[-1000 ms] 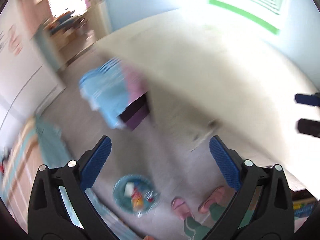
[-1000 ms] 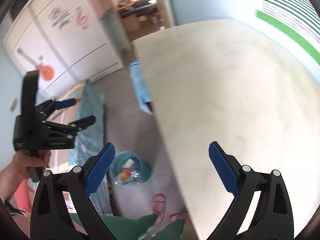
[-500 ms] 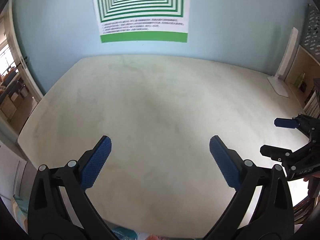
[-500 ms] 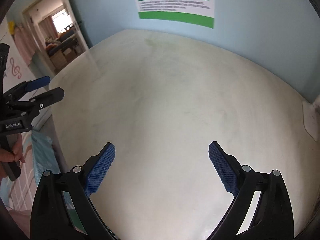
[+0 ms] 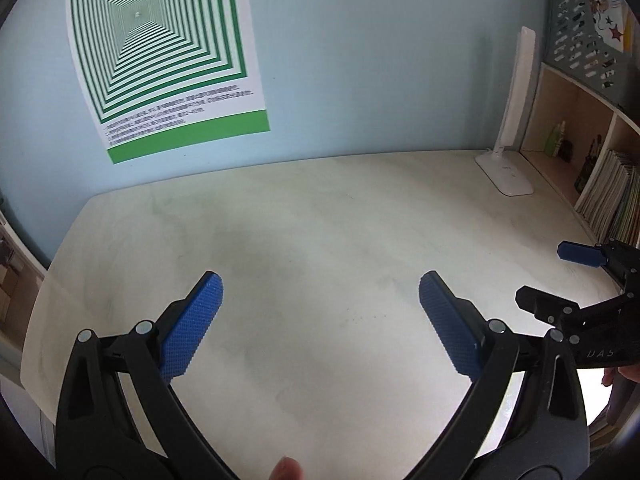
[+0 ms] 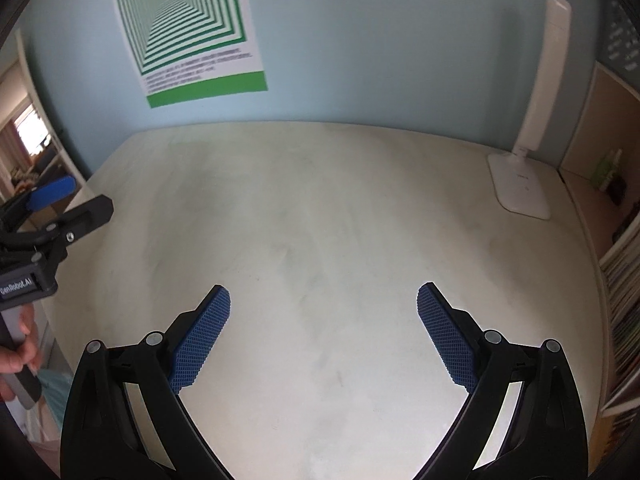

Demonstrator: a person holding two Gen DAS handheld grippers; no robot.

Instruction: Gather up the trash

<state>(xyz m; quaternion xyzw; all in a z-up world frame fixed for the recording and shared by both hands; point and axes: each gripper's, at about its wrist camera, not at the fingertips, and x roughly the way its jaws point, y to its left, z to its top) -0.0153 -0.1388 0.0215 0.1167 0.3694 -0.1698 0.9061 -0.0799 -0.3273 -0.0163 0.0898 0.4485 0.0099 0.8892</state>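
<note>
Pale blue wall and a green striped poster (image 5: 160,56) back a cream desk (image 5: 320,220), and that desk is bare except for a white lamp (image 6: 524,168) at its far right corner, beside a shelf of books (image 5: 612,196). You have no trash in sight in either view, so where it lies cannot be told from here; nothing on the desk needs collecting. Your left gripper (image 5: 320,312) hangs over the near middle of the desk with its jaws spread wide and nothing between them, and your right gripper (image 6: 323,320) does the same, wide and empty, a little to the right of it. The step in hand looks like a search or a closing check. To do it well, sweep each camera slowly along the desk edges and behind the lamp base, then look off the desk. Keep both sets of jaws wide so you can drop straight onto a piece, and keep the two tools apart so they do not knock.
</note>
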